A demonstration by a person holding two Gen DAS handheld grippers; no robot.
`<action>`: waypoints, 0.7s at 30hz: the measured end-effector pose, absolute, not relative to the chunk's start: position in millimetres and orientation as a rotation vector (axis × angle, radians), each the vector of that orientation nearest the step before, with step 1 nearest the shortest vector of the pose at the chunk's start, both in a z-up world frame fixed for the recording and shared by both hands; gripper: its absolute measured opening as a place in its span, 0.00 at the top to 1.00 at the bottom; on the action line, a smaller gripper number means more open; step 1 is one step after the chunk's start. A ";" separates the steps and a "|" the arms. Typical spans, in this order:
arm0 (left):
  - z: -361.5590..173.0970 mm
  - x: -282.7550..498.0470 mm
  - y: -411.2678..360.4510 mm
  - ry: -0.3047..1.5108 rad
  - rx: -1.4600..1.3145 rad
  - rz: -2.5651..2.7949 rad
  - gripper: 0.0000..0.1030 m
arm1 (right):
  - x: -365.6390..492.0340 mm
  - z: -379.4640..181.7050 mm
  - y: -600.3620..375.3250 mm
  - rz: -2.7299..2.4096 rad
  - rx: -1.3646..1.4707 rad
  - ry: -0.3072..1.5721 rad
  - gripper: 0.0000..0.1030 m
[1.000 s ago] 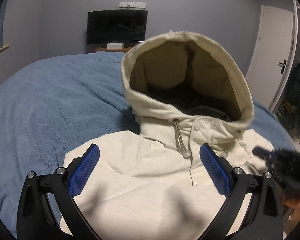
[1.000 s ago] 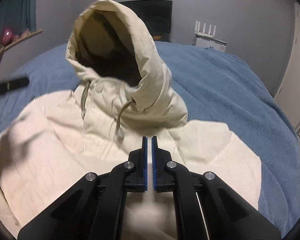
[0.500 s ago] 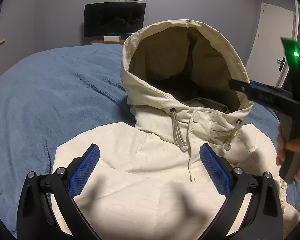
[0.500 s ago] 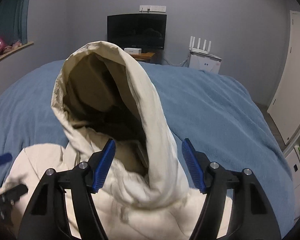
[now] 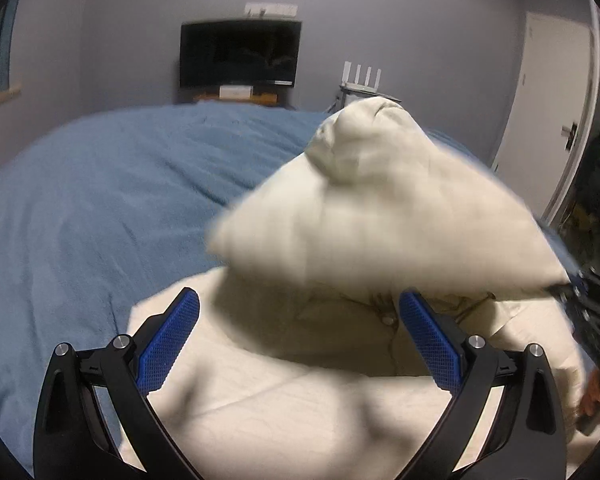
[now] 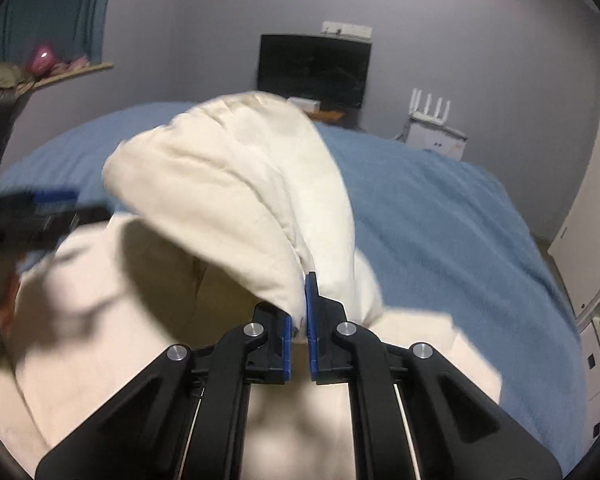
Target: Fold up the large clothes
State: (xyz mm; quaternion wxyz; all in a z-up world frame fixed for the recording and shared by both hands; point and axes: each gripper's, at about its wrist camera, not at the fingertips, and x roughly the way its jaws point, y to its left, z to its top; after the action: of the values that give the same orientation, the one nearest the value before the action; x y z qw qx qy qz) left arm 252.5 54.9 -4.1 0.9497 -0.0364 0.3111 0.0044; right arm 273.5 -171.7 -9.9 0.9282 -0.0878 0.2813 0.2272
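A cream hooded jacket (image 5: 300,420) lies front up on the blue bed (image 5: 100,220). Its hood (image 5: 380,216) is tipped forward over the chest, blurred by motion, with its opening hidden. My right gripper (image 6: 304,280) has its jaws closing tight, and the rim of the hood (image 6: 228,184) is pinched between the blue pads. The left wrist view shows that right gripper (image 5: 572,292) at the right edge, where a hand holds it. My left gripper (image 5: 298,294) hangs open above the jacket's chest, nothing between its fingers, and appears blurred at the left as left gripper (image 6: 80,204).
Blue blanket (image 6: 440,232) spreads out left, right and beyond the jacket. Against the far wall stand a dark TV (image 5: 240,54) and a white router (image 6: 430,104). A white door (image 5: 552,112) is at the right, a cluttered shelf (image 6: 60,74) at the left.
My right gripper opened, went to the hood's right rim, shut on it and swung the upright hood forward over the chest. The left gripper stayed open and barely moved.
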 end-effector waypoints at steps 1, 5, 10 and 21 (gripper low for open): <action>-5.2 253.2 48.9 0.631 -0.035 0.015 0.06 | 270.9 -12.9 -171.8 0.473 -0.178 0.582 0.96; -18.2 253.6 19.2 0.633 0.129 -0.018 0.15 | 268.5 -18.9 -176.2 0.483 -0.141 0.596 0.96; -33.1 256.5 -6.0 0.667 0.283 -0.031 0.89 | 266.9 -19.7 -178.7 0.486 -0.116 0.580 0.96; 5.6 188.7 -9.8 0.669 0.302 -0.157 0.94 | 253.1 -22.6 -195.8 0.558 -0.087 0.610 0.96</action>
State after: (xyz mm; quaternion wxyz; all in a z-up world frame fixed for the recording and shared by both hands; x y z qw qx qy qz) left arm 188.7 -9.8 5.6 0.9303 0.1477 0.3269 -0.0768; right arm 253.1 -195.8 -22.6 0.9148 -0.0424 0.2965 0.2711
